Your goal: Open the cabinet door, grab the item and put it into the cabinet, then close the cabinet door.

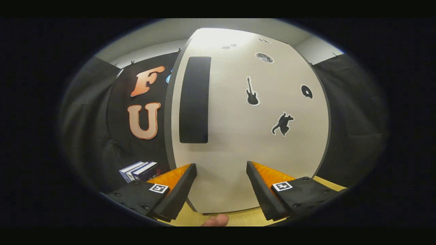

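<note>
A white cabinet (245, 136) stands right in front of me on a pale wooden table (245, 217). Its door is shut and carries a tall black handle (194, 98) along its left side, plus black stickers of a guitar (252, 92) and a cat (282, 124). My gripper (221, 166) is open, its two fingers spread wide and pointing at the lower part of the door, below and right of the handle. Nothing is between the fingers. A stack of books (139, 171) lies left of the cabinet, just beyond the left finger.
Black cloth walls close in on both sides of the cabinet. A fingertip (215, 221) of the person's hand shows on the table between the fingers' bases. The cabinet's right edge stands close to the right cloth wall.
</note>
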Demonstrator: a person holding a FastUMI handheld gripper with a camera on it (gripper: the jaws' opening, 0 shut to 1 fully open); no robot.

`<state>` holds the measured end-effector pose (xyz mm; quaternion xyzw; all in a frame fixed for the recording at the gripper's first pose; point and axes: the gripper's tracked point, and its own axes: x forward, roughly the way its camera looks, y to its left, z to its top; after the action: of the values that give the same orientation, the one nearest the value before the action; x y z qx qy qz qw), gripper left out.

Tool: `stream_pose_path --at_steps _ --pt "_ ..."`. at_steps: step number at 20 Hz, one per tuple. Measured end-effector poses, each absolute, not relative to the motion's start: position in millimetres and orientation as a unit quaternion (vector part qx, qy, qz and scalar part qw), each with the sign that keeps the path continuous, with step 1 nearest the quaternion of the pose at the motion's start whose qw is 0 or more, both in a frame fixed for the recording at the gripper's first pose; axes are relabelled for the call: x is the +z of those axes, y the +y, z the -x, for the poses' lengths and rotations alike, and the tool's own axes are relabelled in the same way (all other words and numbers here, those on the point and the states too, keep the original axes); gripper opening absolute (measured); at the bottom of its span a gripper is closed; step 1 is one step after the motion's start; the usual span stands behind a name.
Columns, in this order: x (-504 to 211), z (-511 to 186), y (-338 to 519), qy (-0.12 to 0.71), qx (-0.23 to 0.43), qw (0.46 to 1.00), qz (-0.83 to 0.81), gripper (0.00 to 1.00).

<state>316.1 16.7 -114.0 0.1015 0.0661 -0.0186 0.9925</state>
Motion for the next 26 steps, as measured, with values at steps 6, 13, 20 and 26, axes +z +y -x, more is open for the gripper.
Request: stream_pose_path --at_steps 6,13,20,26 --pt "-115.7 -321.0 16.5 0.070 -0.012 0.992 -0.104 0.96" --pt "-92.1 -282.4 12.9 0.054 0.012 0.993 -0.100 0.96" --pt "-57.9 -191.2 -9.8 0.028 0.034 0.996 -0.079 0.96" --pt "-56.2 -108.8 -26.7 0.032 0.051 0.996 -0.059 0.98"
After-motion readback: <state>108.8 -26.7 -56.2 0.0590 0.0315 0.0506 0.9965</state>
